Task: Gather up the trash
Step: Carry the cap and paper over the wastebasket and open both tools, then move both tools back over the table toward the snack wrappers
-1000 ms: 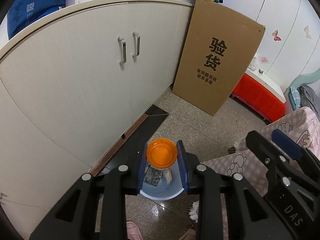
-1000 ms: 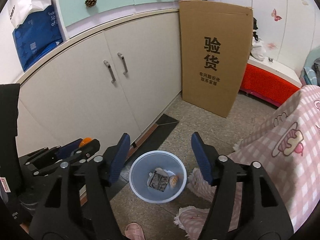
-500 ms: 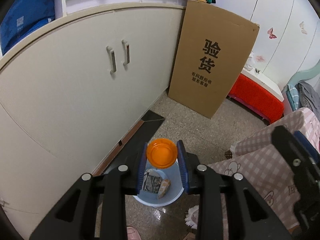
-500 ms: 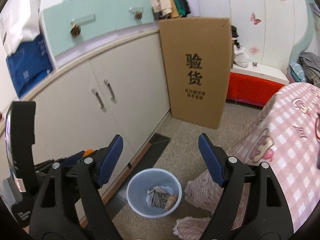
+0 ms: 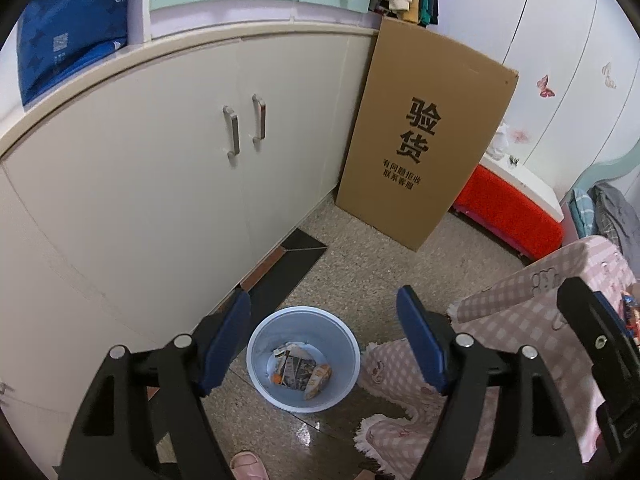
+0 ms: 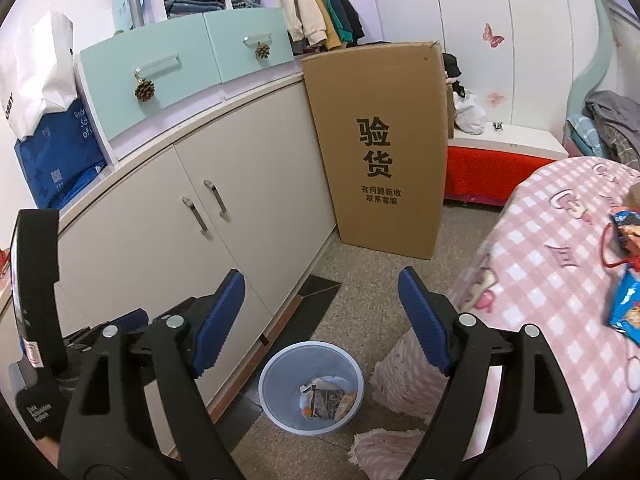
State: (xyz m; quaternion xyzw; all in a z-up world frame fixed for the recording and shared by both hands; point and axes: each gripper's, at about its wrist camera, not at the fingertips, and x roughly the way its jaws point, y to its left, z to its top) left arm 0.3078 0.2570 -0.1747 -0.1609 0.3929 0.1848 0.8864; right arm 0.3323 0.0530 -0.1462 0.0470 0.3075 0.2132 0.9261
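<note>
A pale blue bin [image 5: 256,344] stands on the floor by the cabinet, below both grippers. Crumpled wrappers [image 5: 298,370] lie in it, with a small orange bit [image 5: 275,379] at their left edge. My left gripper [image 5: 323,304] hangs above the bin; its jaws are opening and nothing is between them. My right gripper [image 6: 321,284] is open and empty, higher and further back from the bin [image 6: 272,376]. Blue snack packets [image 6: 626,308] lie on the pink checked bedspread [image 6: 552,280] to its right.
White cabinet doors [image 5: 180,184] run along the left. A tall cardboard box [image 5: 420,148] leans at the cabinet's end, with a red bench [image 5: 508,216] beyond it. The bedspread's fringe [image 5: 400,372] hangs beside the bin. A pink slipper [image 5: 246,466] shows at the bottom edge.
The left jaws have spread apart and the round orange thing they held is gone from between them. Both grippers have risen, so the bin looks smaller and lower.
</note>
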